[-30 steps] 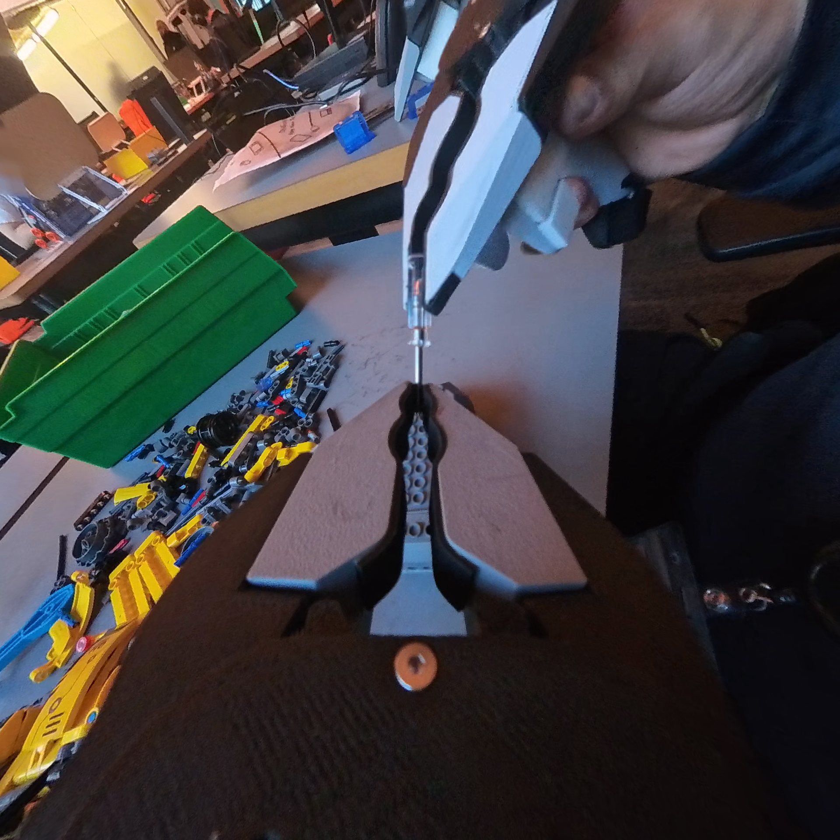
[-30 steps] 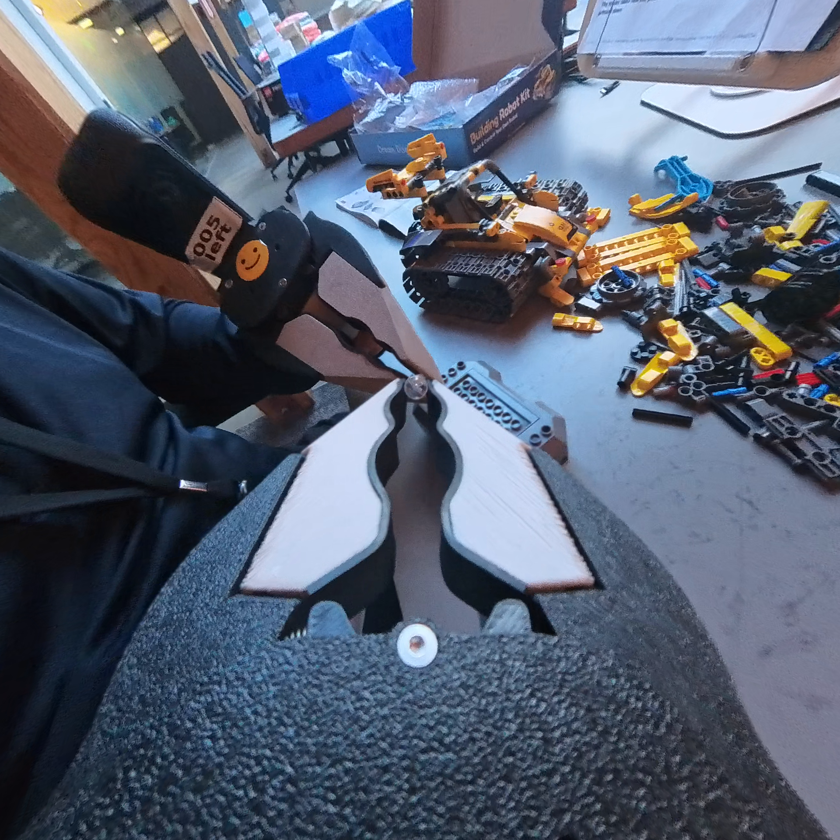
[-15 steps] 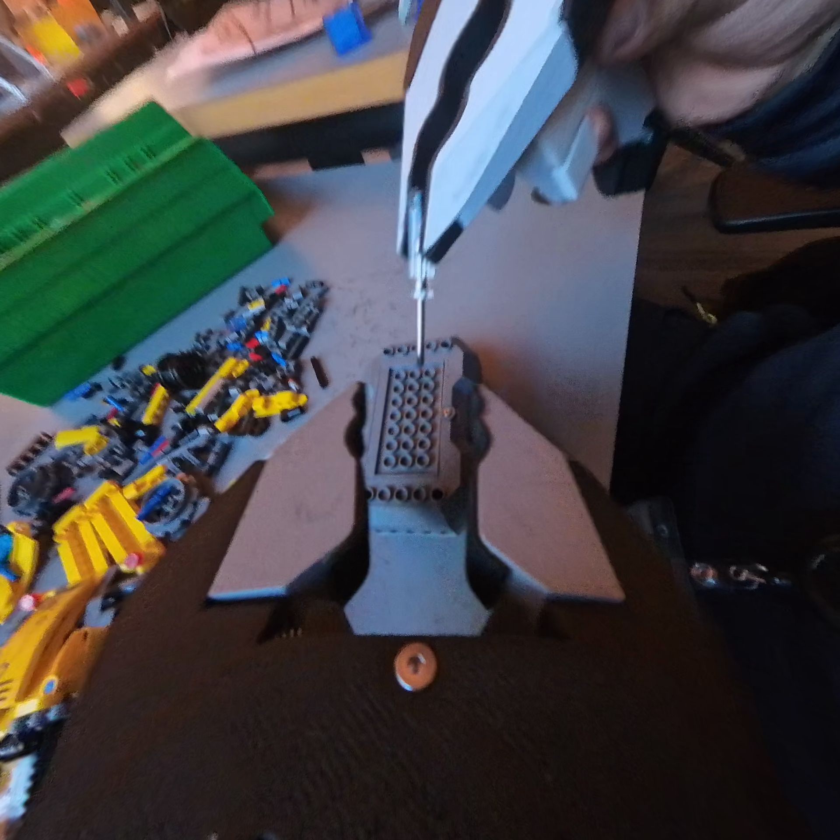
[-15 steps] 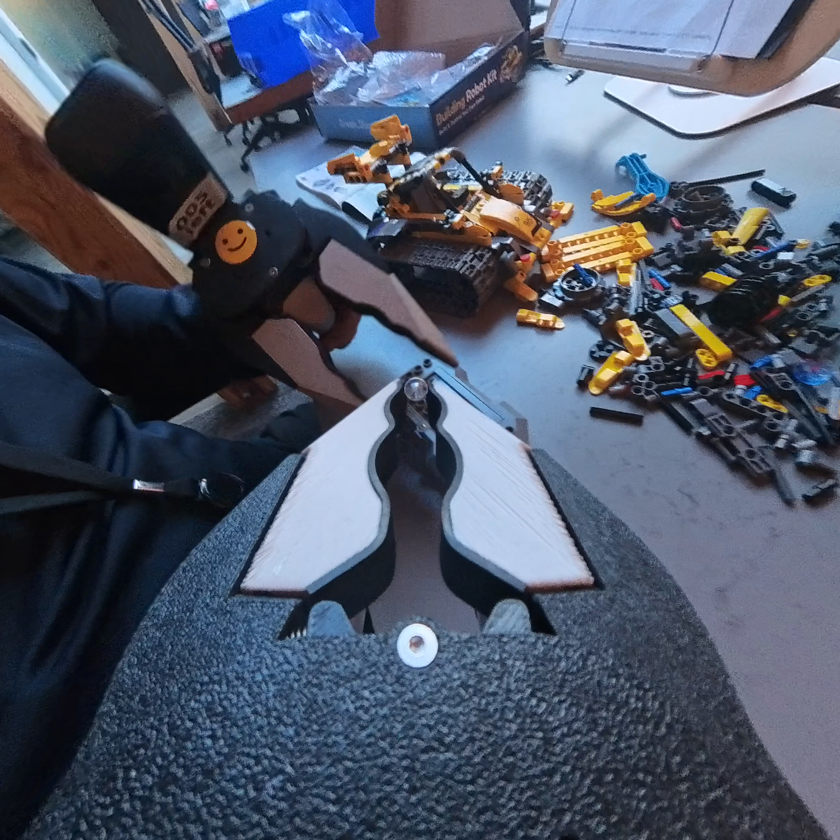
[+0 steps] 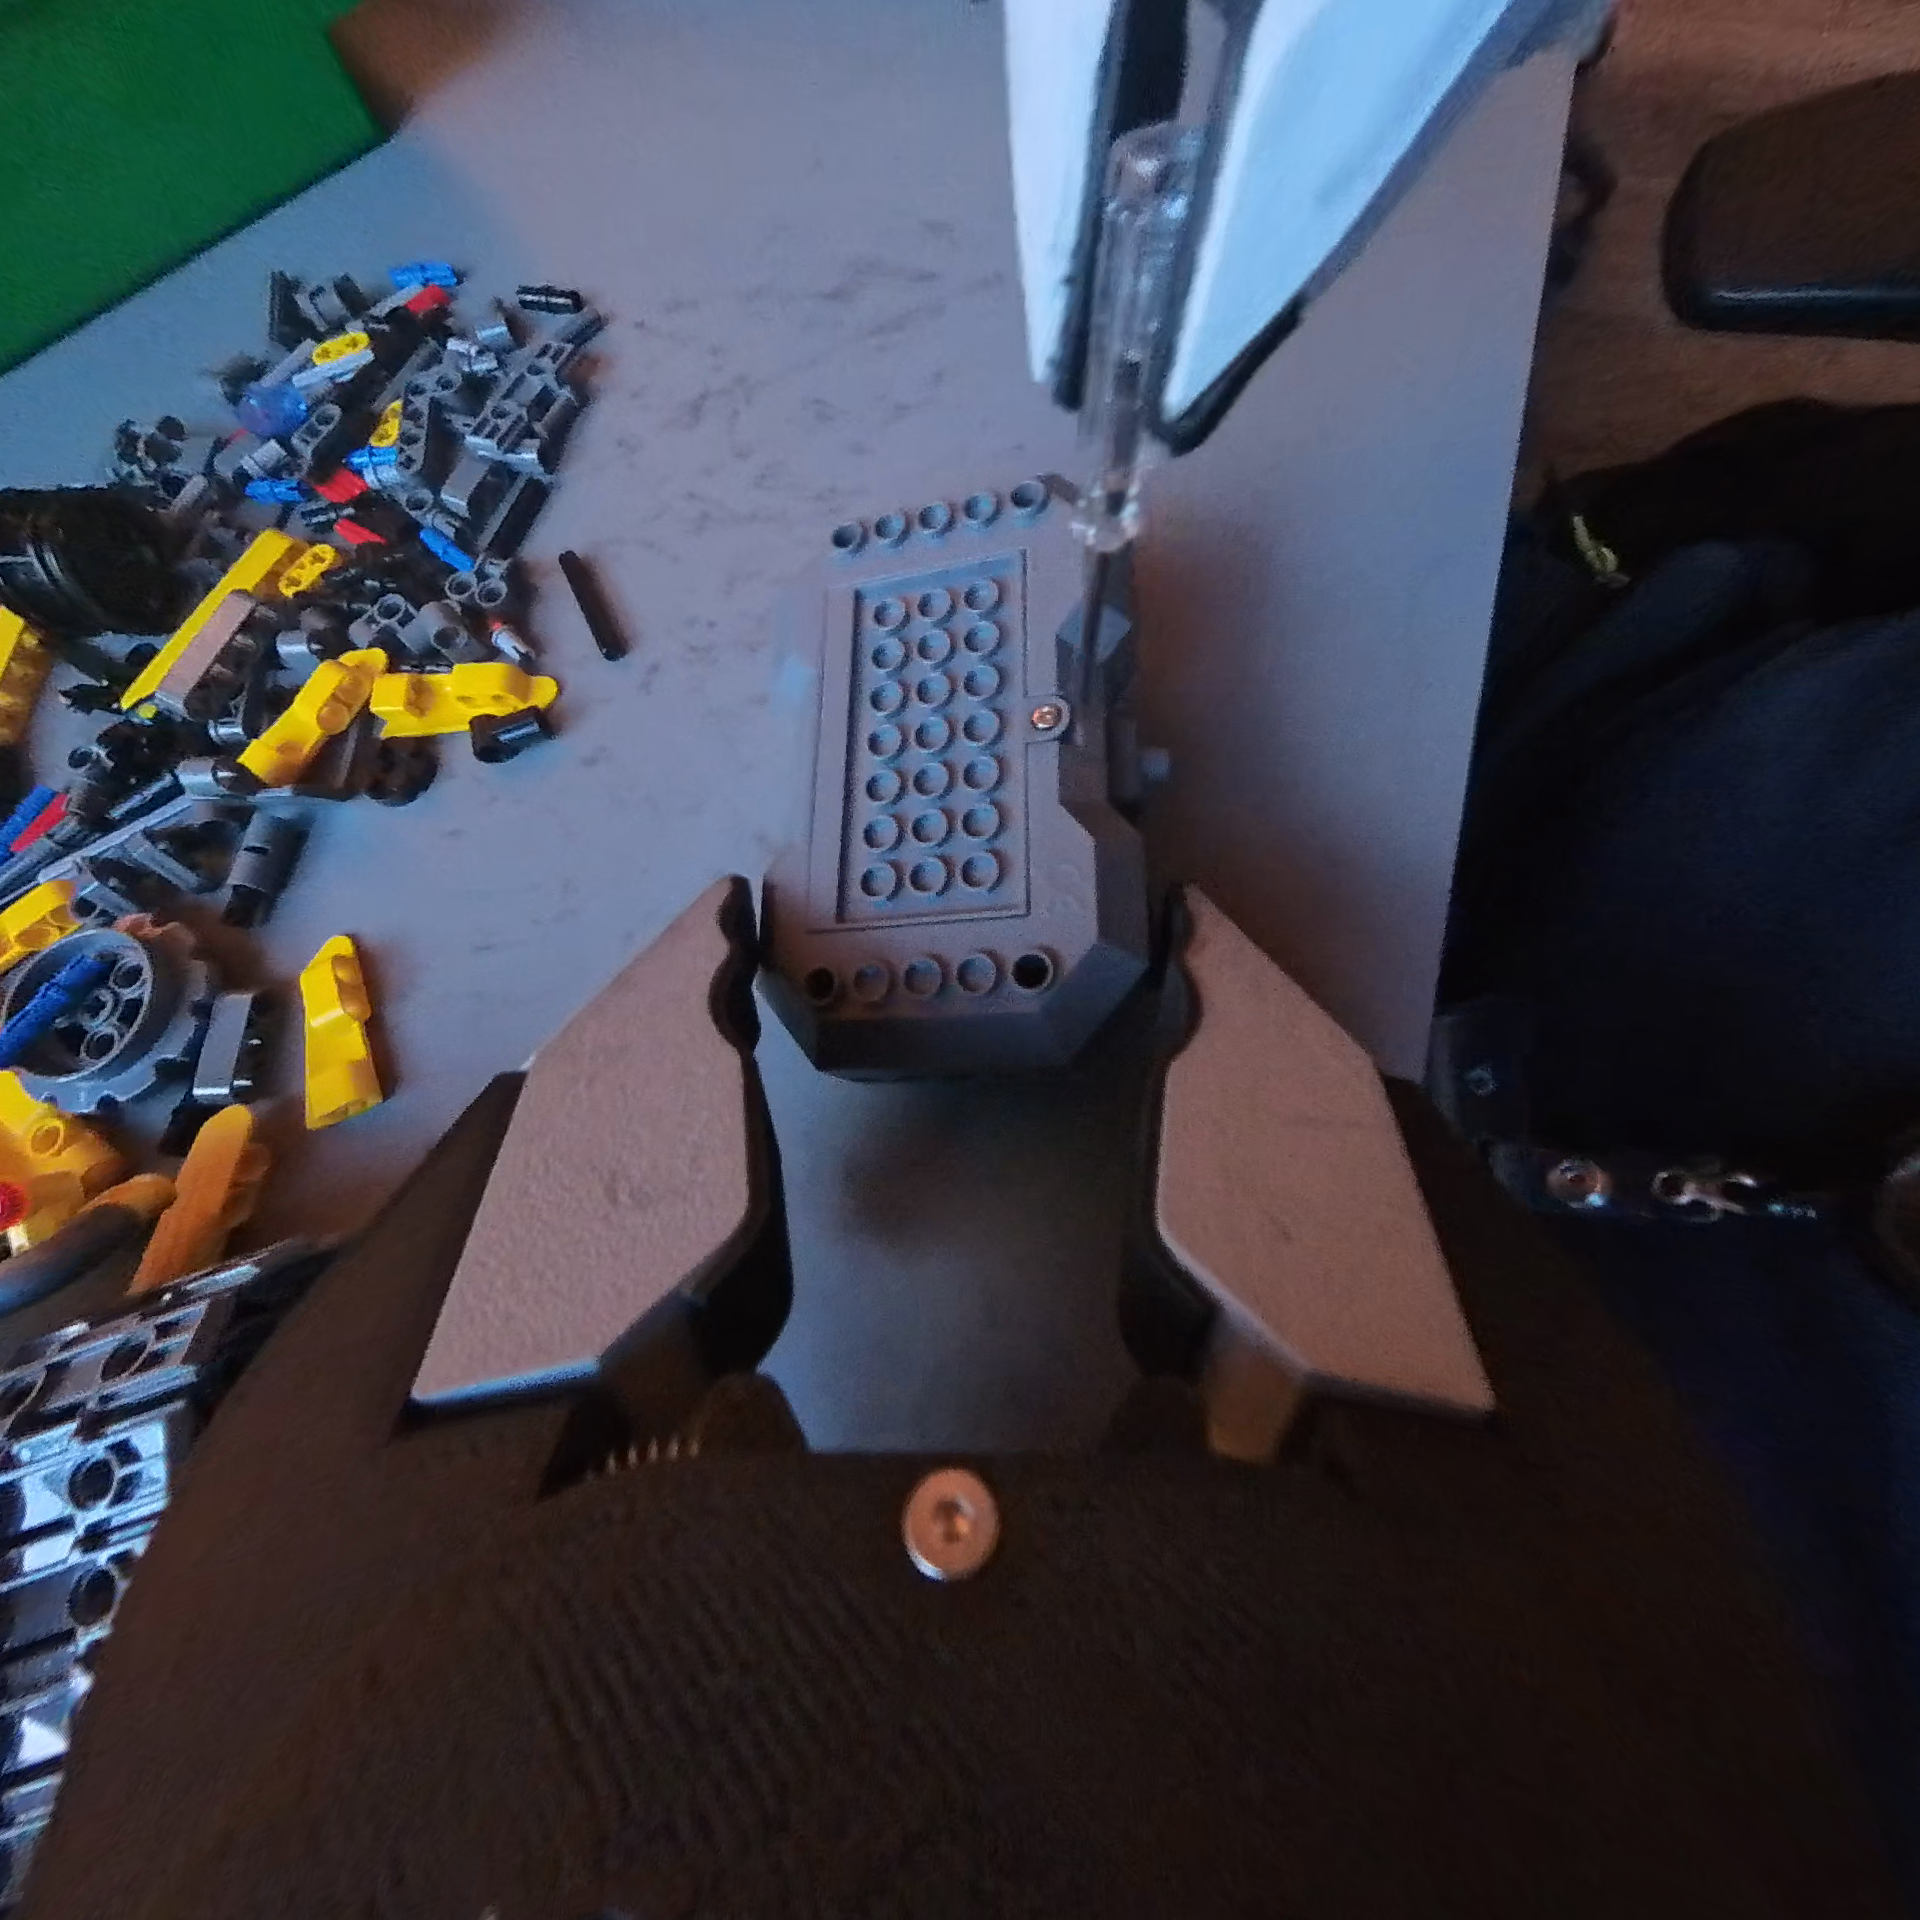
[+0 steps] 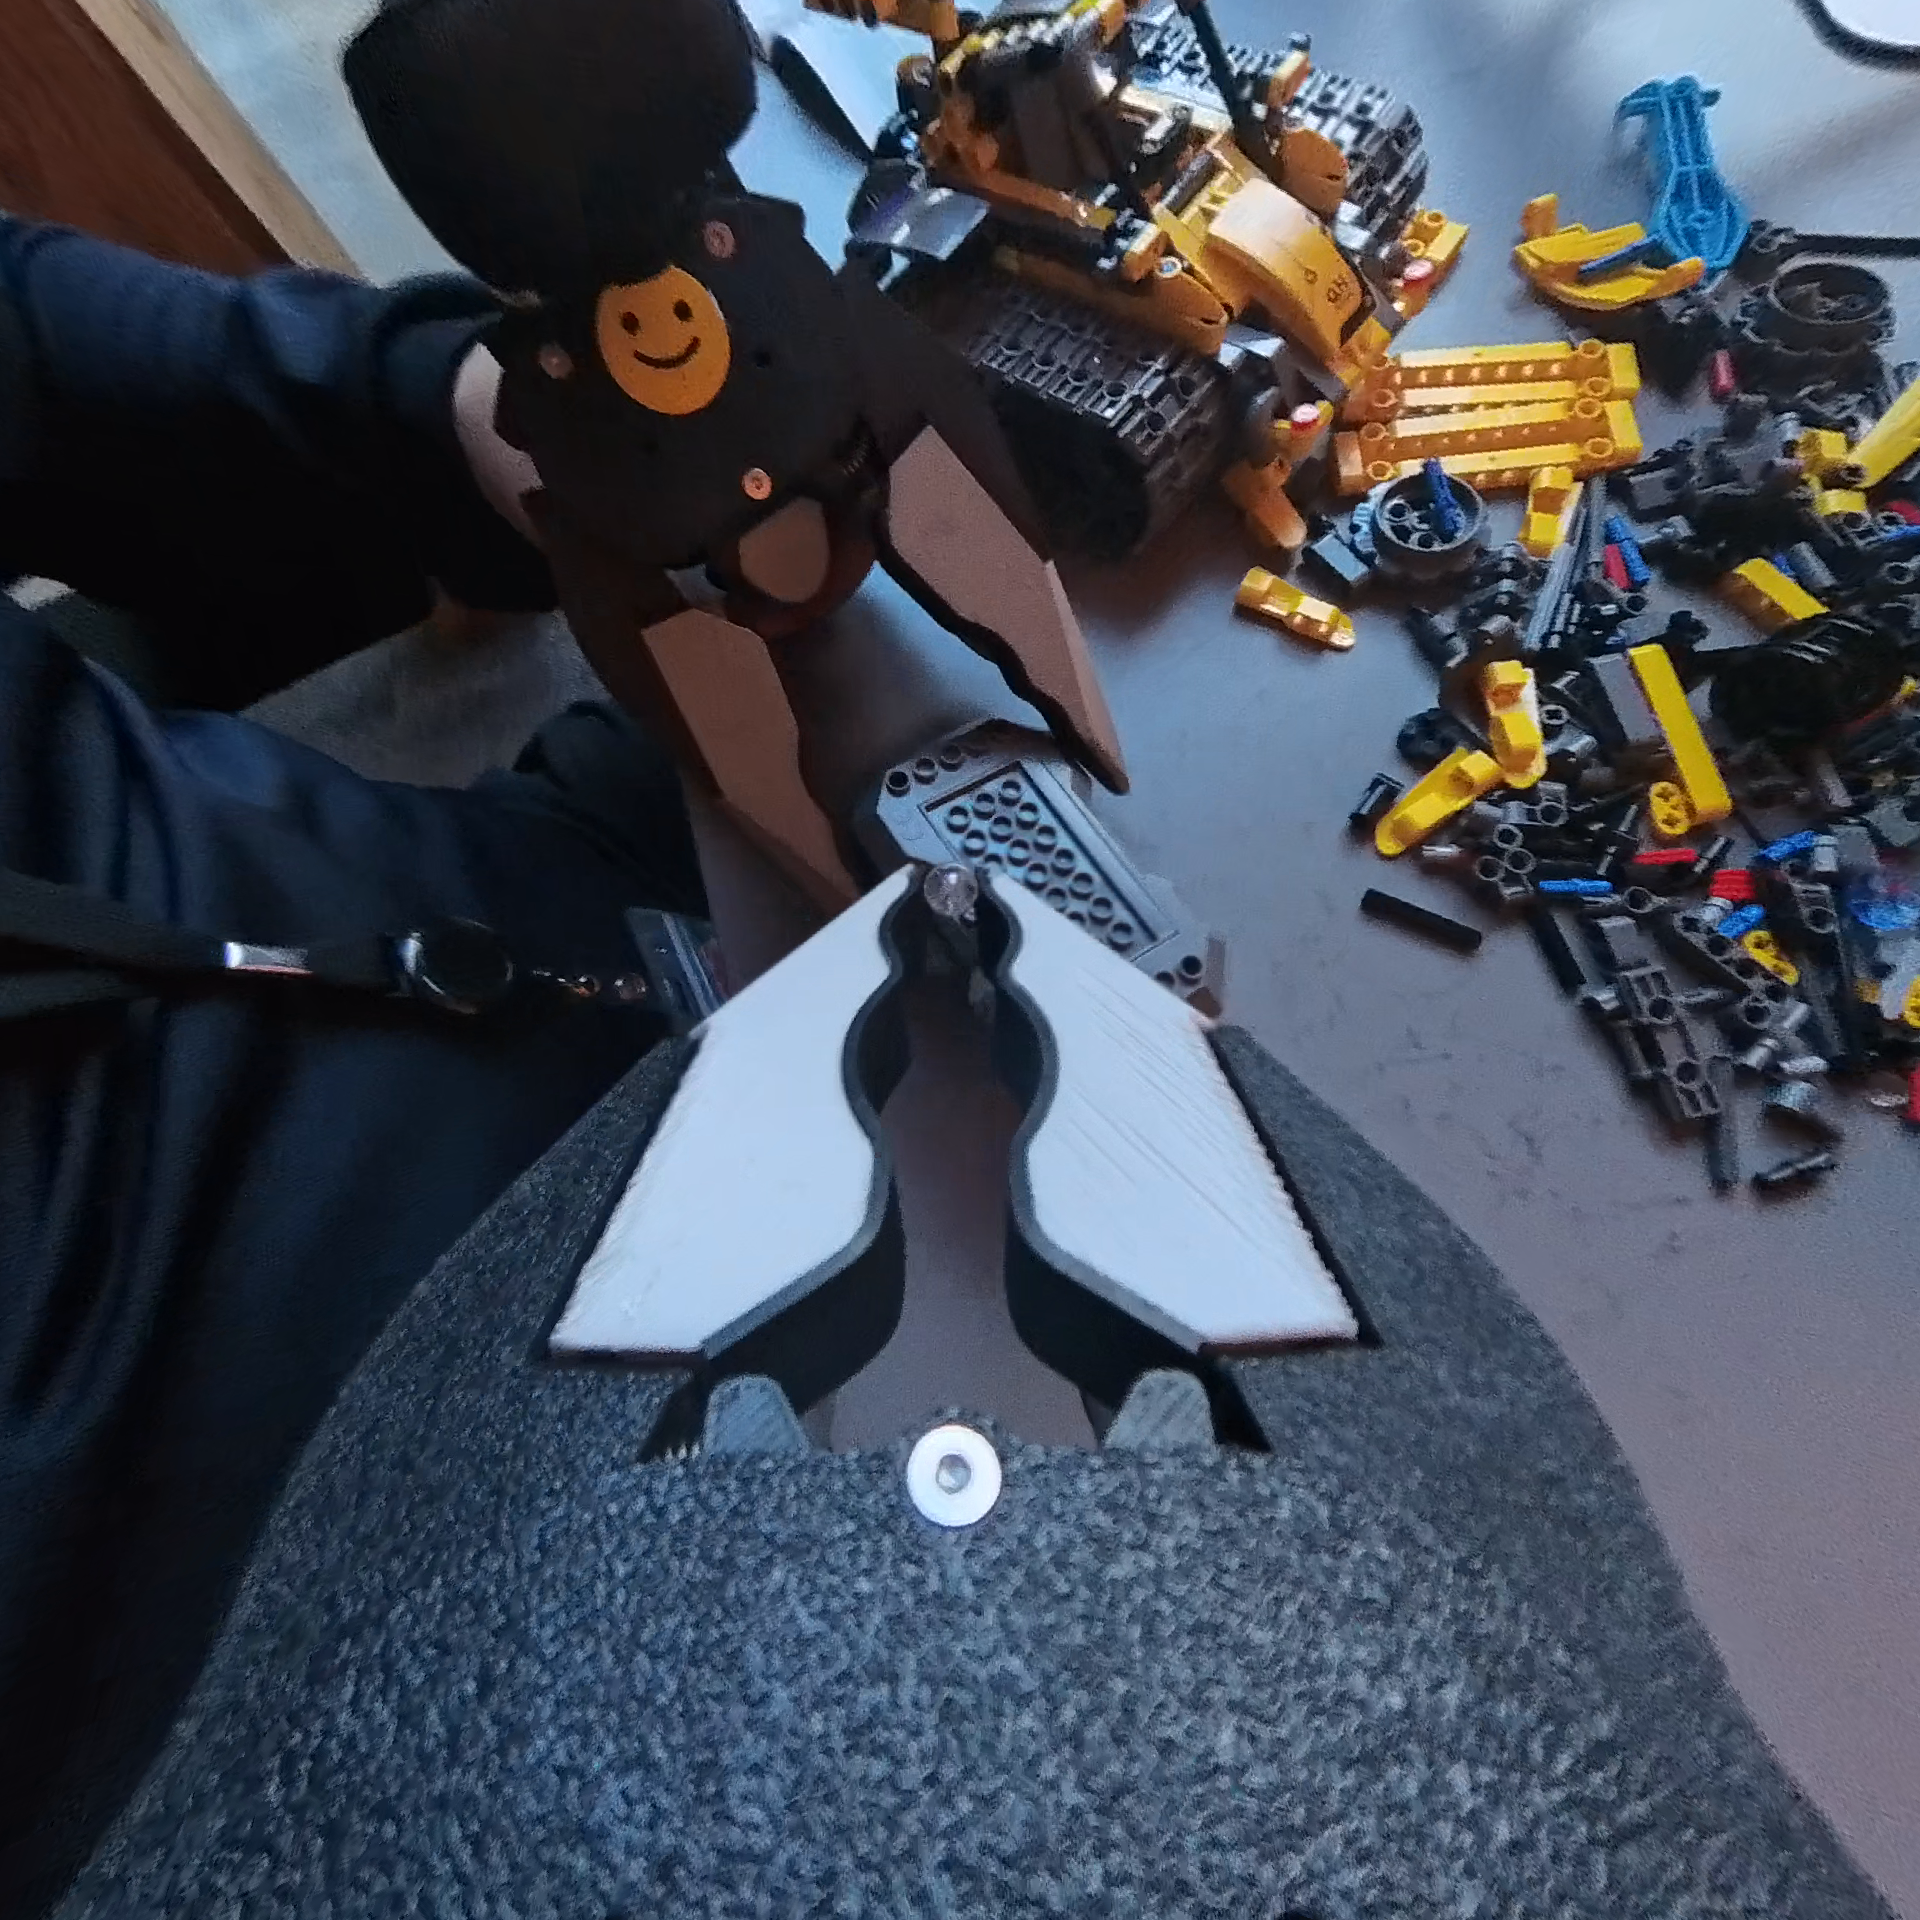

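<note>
A dark grey studded box (image 5: pixel 935 748) lies flat on the table, with a small screw (image 5: pixel 1046 715) on its right edge. My left gripper (image 5: pixel 956 899) is open and empty, its fingertips either side of the box's near end. My right gripper (image 6: pixel 951 883) is shut on a clear-handled screwdriver (image 5: pixel 1138 260) that points down beside the box's right side, close to the screw. In the right wrist view the box (image 6: pixel 1039 842) lies just beyond my fingertips, with the open left gripper (image 6: pixel 977 831) straddling its far end.
A pile of loose yellow, black and blue building parts (image 5: pixel 312 623) spreads left of the box and shows in the right wrist view (image 6: pixel 1662 779). A yellow tracked model (image 6: pixel 1143 260) stands behind. A green bin (image 5: pixel 125 135) sits far left. The table edge (image 5: pixel 1475 727) runs close on the right. Tip to tip, the grippers are about 8 cm apart.
My left gripper opened and let go of the grey box, which now lies flat on the table, and drew back a little. The right gripper still holds the screwdriver by the box.
</note>
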`<state>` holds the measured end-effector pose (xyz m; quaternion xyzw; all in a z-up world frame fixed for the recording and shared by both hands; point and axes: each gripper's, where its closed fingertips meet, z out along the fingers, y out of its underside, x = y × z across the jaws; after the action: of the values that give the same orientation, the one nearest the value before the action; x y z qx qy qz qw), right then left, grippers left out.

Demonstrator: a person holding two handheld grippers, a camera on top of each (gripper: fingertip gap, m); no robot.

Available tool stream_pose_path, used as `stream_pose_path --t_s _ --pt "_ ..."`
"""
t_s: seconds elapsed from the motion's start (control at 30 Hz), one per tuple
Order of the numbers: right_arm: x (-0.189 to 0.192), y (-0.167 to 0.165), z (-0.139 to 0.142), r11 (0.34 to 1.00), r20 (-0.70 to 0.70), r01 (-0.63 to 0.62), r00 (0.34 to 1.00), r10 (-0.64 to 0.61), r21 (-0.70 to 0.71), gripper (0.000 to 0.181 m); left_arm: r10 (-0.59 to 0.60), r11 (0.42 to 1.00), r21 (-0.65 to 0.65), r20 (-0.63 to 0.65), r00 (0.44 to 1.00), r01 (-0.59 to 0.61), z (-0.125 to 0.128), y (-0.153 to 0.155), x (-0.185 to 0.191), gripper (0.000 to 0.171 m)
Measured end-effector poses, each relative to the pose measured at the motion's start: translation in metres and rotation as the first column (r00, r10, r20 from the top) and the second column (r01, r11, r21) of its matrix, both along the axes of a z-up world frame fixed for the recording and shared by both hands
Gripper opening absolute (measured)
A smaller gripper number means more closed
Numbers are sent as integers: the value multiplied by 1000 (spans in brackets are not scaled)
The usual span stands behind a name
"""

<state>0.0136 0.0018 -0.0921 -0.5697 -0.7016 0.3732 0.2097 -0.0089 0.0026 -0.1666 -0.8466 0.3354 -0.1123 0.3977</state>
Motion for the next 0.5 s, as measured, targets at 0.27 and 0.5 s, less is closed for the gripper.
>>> stream_pose_path --t_s 0.27,0.5 --pt "3 0 -2 1000 35 9 999 -10 25 8 -36 988 141 -156 987 58 4 2 -3 74" --pt "3 -1 -6 1000 21 22 1000 -22 -3 8 -41 977 196 -207 977 83 7 3 -2 74"
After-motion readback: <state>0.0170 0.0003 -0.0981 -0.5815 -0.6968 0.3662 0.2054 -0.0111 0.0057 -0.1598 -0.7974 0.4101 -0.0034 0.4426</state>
